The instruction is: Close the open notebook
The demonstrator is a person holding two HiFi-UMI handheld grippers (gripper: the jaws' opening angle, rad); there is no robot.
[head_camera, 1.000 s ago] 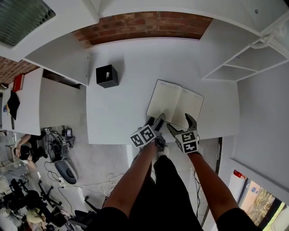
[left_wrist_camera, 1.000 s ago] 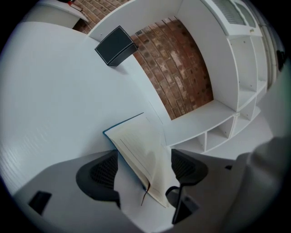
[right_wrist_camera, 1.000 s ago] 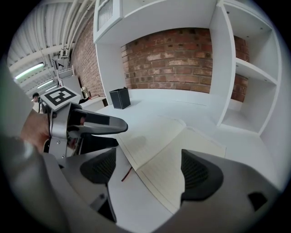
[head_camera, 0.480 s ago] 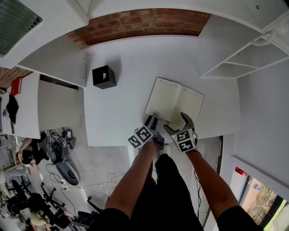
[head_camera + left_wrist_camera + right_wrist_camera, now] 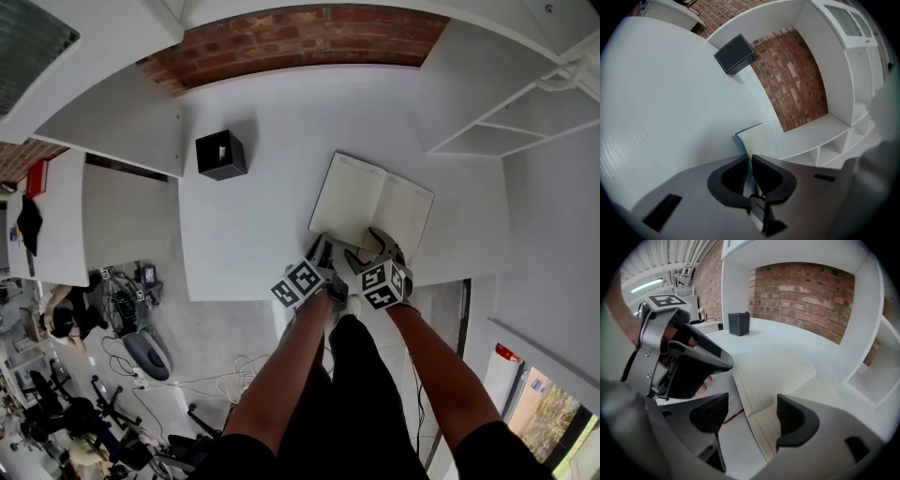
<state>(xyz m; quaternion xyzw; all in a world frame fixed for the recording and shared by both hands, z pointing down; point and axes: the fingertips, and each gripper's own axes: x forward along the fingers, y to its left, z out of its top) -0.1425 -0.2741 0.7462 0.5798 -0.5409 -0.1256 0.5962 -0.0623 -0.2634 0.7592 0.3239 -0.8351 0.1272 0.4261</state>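
Observation:
The open notebook [image 5: 370, 202] lies flat on the white table [image 5: 253, 225], cream pages up. My left gripper [image 5: 324, 247] is at its near left corner. In the left gripper view the jaws [image 5: 750, 168] have just been closing and are shut on the thin blue-edged cover and page [image 5: 751, 139], which stands between the pads. My right gripper [image 5: 371, 246] hangs over the near edge by the spine. Its jaws [image 5: 752, 414] have just been closing but stand apart above the pages [image 5: 773, 376], pressing nothing. A red ribbon [image 5: 732, 416] pokes out below the spine.
A black cube-shaped box [image 5: 221, 155] stands at the table's far left, also in the left gripper view [image 5: 735, 53] and the right gripper view [image 5: 738, 323]. White shelves [image 5: 525, 122] flank the right side; a brick wall [image 5: 300, 37] is behind. The table's near edge runs just under both grippers.
The left jaws went from wide open to shut on the notebook's near left corner. The right gripper came down and leftward to the near edge, with its jaws narrower.

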